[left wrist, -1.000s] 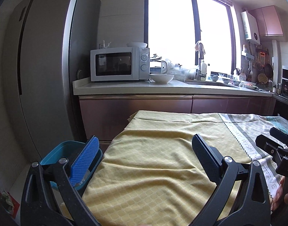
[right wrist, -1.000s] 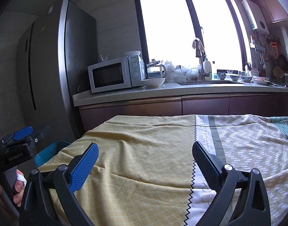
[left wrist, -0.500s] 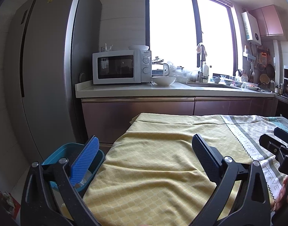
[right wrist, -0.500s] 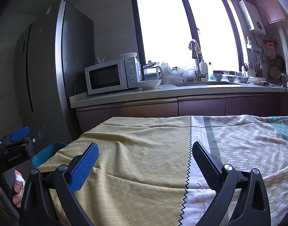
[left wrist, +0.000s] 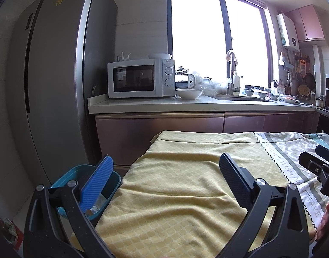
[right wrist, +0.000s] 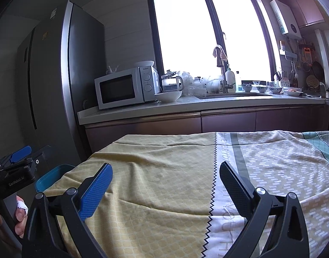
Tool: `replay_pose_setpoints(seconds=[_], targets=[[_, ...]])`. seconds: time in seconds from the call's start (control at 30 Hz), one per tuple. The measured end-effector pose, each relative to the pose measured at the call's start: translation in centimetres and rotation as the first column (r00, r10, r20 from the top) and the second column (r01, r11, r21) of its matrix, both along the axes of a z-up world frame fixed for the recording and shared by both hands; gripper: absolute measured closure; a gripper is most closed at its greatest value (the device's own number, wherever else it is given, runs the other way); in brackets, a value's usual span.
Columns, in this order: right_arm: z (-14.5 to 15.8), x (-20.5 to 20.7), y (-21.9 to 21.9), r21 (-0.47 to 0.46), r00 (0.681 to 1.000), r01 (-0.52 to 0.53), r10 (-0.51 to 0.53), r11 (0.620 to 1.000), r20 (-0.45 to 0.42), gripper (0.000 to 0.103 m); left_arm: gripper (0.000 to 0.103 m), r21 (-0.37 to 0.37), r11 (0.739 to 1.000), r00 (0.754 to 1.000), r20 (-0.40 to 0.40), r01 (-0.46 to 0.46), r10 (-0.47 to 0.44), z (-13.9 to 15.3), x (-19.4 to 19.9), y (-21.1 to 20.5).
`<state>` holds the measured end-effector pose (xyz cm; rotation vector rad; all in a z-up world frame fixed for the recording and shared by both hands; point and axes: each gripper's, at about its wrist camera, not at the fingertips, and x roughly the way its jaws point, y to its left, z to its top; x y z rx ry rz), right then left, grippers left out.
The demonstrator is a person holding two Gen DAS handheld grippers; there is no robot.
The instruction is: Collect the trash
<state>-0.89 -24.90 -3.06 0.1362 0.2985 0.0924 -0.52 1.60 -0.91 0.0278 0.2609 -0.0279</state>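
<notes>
Trash seems mostly gathered: the cloth over the table shows no scraps in either view, only wrinkles and its printed border. Your left gripper hangs above the yellow part with its fingers spread wide and nothing between them. Your right gripper does the same further along, near the zigzag seam, fingers apart and empty too.

The bin, a blue tub, sits on the floor just beside the table's left edge, low in front of the fridge. Pale crumpled bits lie inside it, which reads as trash already dropped there, though your left blue finger hides much of its inside. From the right wrist view you only catch its rim past the cloth edge.

What is left is hard to judge from here. A crumpled thing on the floor at the far lower left of the left view might be a scrap to fetch, but it is too blurred to tell. The counter behind carries a microwave, bowls and bags; none clearly counts as trash. If nothing else turns up, you look close to done.
</notes>
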Motion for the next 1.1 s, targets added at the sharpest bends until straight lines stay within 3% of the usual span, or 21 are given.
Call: replay_pose_setpoints(seconds=[1.1], targets=[[0.38,-0.11,0.09,0.004,1.0,0.015,-0.015,1.0,0.02,0.007,0.006,0.006,1.0,1.0,0.009,-0.022,0.021,-0.4,0.09,0.33]])
